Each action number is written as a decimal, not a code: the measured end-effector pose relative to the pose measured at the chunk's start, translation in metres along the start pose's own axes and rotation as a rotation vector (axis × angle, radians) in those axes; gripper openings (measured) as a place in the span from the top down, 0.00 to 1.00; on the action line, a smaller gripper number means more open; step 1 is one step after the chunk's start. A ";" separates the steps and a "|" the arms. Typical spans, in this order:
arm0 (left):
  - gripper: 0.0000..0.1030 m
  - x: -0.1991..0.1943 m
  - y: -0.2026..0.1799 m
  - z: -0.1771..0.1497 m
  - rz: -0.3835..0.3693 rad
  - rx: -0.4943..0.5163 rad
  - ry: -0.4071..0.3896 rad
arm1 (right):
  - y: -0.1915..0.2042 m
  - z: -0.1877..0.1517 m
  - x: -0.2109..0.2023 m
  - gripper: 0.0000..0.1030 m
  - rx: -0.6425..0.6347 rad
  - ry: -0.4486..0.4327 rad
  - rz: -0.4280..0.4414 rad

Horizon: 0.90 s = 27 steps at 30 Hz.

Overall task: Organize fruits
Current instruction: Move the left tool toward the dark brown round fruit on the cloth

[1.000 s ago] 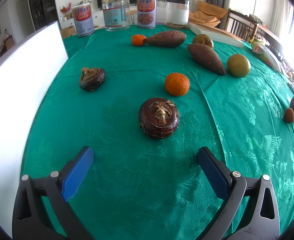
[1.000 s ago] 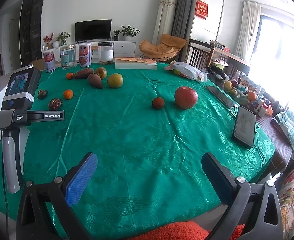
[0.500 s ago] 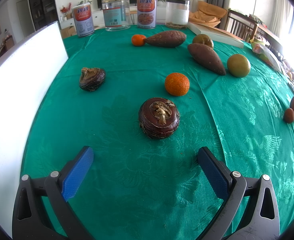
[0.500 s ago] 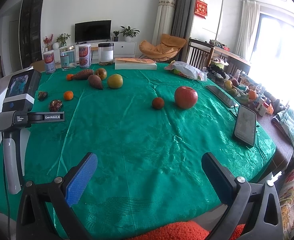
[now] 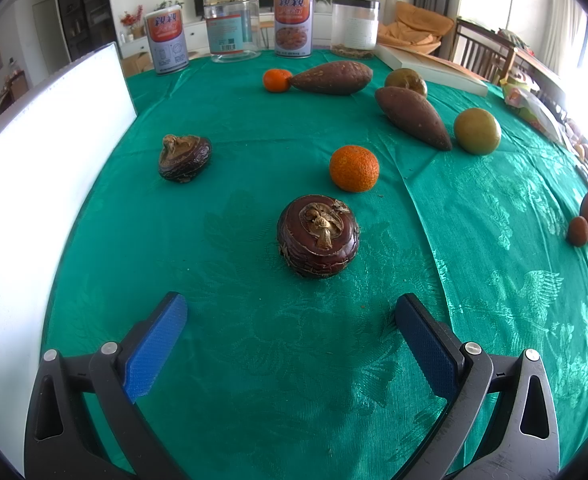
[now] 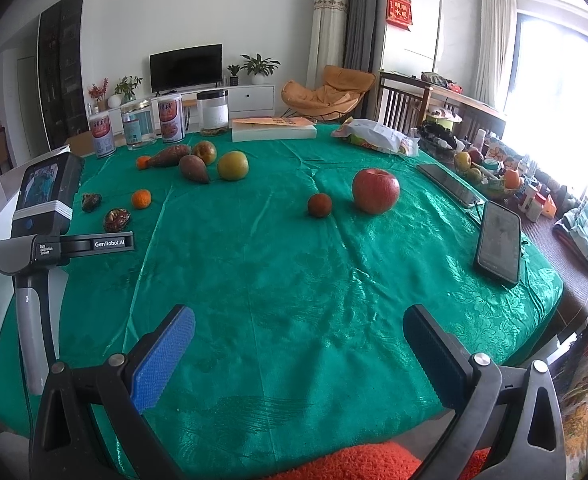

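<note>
My left gripper (image 5: 289,316) hangs low over the green tablecloth (image 5: 253,380), jaws spread wide with nothing between them. Just beyond its tips, centred in the gap, lies a dark brown ridged fruit (image 5: 318,236). Farther and slightly right sits an orange (image 5: 354,168); a second dark fruit (image 5: 184,157) lies far left, well apart from both. Beyond these I note two sweet potatoes (image 5: 412,117), a small orange (image 5: 276,80) touching the farther one, and a green-yellow round fruit (image 5: 477,131) just beside the nearer one.

My right gripper (image 6: 298,344) is likewise spread and empty, held above the near edge of the table. The cloth ahead of it is bare up to a red apple (image 6: 375,191) and a small dark round fruit (image 6: 320,205) beside it, both well away. A phone (image 6: 498,242) lies near the right edge.

A white board (image 5: 33,200) borders the table's left side. Cans and jars (image 5: 249,24) line the far edge. The room behind holds a television (image 6: 185,67), an orange chair (image 6: 326,94) and a bright window (image 6: 562,88).
</note>
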State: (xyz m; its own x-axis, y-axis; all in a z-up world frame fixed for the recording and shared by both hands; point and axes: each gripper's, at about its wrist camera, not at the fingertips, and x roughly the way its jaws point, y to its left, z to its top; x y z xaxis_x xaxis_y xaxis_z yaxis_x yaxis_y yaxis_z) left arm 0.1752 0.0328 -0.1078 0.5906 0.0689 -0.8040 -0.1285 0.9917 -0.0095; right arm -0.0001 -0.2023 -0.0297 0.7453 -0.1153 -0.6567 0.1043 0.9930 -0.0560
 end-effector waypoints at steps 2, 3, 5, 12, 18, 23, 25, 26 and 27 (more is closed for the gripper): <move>0.00 0.000 0.000 0.000 0.000 0.000 0.000 | -0.002 0.000 0.001 0.00 0.010 0.005 0.001; 0.00 0.000 0.000 0.000 0.000 0.000 0.000 | -0.001 0.000 0.001 0.00 0.008 0.004 0.001; 0.00 0.000 0.000 0.000 0.000 0.000 0.000 | 0.002 0.000 0.001 0.00 -0.005 0.003 -0.001; 0.00 0.000 0.000 0.000 0.000 0.000 0.000 | 0.005 0.001 0.002 0.00 -0.019 0.010 -0.008; 0.00 0.000 0.000 0.000 0.000 0.000 0.000 | 0.000 0.001 0.002 0.00 0.003 0.016 0.003; 0.00 0.000 0.000 0.000 0.000 0.001 0.000 | 0.003 0.000 0.001 0.00 -0.009 0.011 -0.003; 0.00 0.000 0.000 0.000 0.000 0.001 0.000 | 0.002 0.000 0.002 0.00 -0.002 0.013 0.000; 0.00 0.000 0.000 0.000 0.000 0.001 0.000 | 0.002 0.001 0.002 0.00 0.002 0.016 0.003; 0.00 0.000 0.000 0.000 0.000 0.001 0.000 | 0.002 0.001 0.003 0.00 0.004 0.019 0.004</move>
State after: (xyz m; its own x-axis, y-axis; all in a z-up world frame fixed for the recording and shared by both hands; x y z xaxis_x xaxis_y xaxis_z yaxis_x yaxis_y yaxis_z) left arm 0.1751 0.0327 -0.1078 0.5907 0.0693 -0.8039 -0.1277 0.9918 -0.0083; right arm 0.0025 -0.2012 -0.0310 0.7329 -0.1104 -0.6713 0.1040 0.9933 -0.0499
